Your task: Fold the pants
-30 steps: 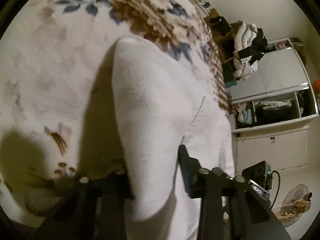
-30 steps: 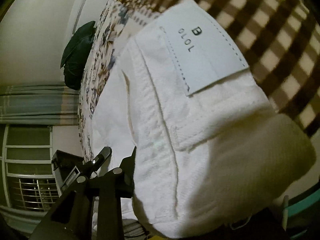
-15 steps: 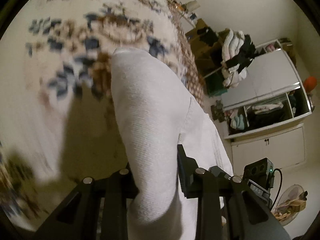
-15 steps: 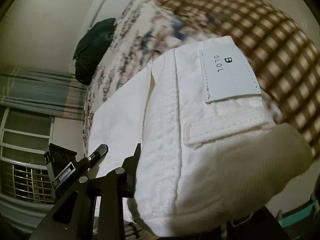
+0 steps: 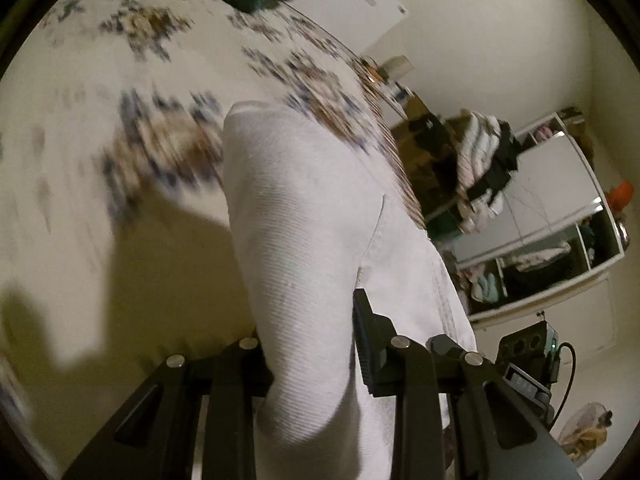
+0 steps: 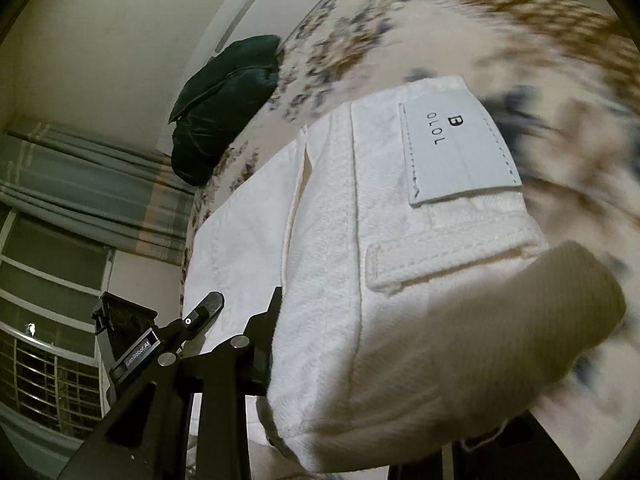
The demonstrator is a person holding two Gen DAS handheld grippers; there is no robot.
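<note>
White pants hang between my two grippers above a floral bedspread. In the left wrist view my left gripper is shut on a thick fold of the white cloth, which bulges up between its black fingers. In the right wrist view my right gripper is shut on the waistband end of the pants, where a white patch reads B OLOL. Its left finger shows; the right one is hidden by cloth. The other gripper appears at lower left.
A dark green cushion lies at the bed's far end by a curtain and window. A wardrobe with open shelves, a pile of clothes and a black device with a cable stand beside the bed.
Both grippers have carried the pants across the bed, off the checked part and over the floral part toward the green cushion. Their hold on the cloth looks unchanged.
</note>
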